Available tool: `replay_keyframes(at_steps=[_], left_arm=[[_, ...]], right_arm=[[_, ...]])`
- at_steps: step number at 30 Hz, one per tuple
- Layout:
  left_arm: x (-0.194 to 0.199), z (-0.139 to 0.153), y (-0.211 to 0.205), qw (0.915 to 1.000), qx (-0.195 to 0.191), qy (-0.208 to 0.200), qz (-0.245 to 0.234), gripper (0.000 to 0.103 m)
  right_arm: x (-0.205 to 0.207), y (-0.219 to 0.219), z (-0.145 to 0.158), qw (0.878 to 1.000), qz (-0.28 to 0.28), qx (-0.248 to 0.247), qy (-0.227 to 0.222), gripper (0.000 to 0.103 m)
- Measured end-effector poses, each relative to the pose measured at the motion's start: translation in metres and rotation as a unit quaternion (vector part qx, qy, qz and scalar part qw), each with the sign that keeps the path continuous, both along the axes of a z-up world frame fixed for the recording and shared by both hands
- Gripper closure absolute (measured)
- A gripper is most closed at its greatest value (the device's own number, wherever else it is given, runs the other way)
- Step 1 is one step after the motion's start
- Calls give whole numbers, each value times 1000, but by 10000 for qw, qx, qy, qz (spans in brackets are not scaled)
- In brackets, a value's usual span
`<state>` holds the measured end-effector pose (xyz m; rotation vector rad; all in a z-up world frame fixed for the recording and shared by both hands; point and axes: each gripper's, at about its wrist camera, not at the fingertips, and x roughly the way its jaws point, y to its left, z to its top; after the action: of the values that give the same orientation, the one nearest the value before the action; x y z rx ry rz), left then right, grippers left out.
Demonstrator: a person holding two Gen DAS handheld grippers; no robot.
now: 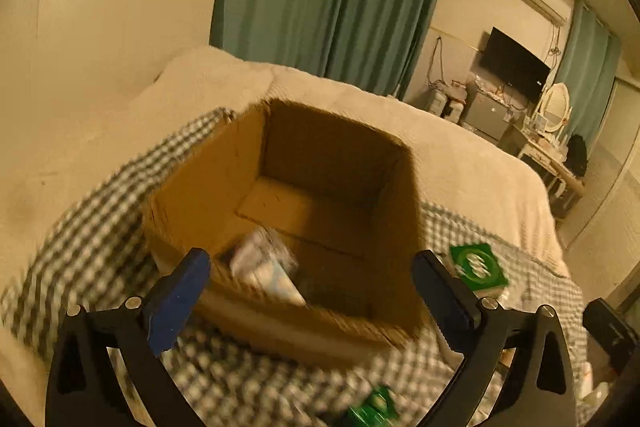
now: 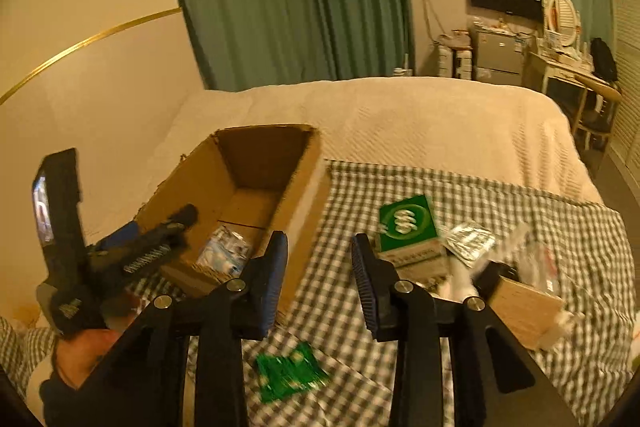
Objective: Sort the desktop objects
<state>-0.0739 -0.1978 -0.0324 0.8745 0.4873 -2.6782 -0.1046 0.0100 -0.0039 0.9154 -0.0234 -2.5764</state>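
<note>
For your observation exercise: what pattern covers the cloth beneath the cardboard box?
Green-and-white gingham cloth, clearest in the right wrist view.

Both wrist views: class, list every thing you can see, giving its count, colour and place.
cardboard box: one, brown, open, on the checked cloth
pale packet: one, whitish, inside the box
green box: one, green and white, right of the cardboard box
green sachet: one, green, on the cloth nearest the camera
silvery packet: one, right of the green box
checked cloth: one, on the bed
left tool: open, over the box
right tool: open, empty
</note>
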Motion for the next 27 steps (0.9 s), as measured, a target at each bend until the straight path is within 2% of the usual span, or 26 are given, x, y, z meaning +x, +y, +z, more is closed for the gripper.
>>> replay_keyframes(at_steps=[2, 5, 10, 11, 13, 18, 19, 21, 23, 24, 27], left_arm=[[13, -2, 21, 10000, 29, -26, -68, 0], [27, -15, 52, 9993, 59, -181, -330, 0], [41, -64, 97, 9960, 97, -659, -602, 0], [40, -72, 104, 9952, 83, -770, -605, 0], [37, -93, 115, 9928, 42, -1004, -650, 0], [24, -131, 131, 9855, -5, -1553, -685, 0], [21, -136, 130, 9847, -3, -1608, -667, 4], [14, -144, 134, 9820, 63, -1715, -789, 26], [8, -149, 141, 9791, 93, -1782, -971, 67], [4, -153, 148, 9765, 204, -1809, -1155, 73], [1, -149, 165, 9770, 168, -1623, -1374, 76]], right_arm=[[12, 15, 2, 9999, -131, 11, 8, 69], [28, 40, 5, 9994, -355, 35, 19, 61], [55, 84, -5, 9963, -820, 254, 72, 57], [60, 94, -11, 9952, -942, 263, 40, 54], [68, 112, -25, 9917, -1254, 287, 18, 41], [75, 143, -72, 9813, -1896, 283, -192, 40], [74, 148, -79, 9793, -1992, 243, -259, 40], [69, 160, -92, 9749, -2183, 142, -420, 40], [66, 170, -102, 9704, -2357, 129, -501, 40], [66, 173, -106, 9682, -2444, 119, -521, 40], [61, 184, -119, 9620, -2650, -3, -659, 40]])
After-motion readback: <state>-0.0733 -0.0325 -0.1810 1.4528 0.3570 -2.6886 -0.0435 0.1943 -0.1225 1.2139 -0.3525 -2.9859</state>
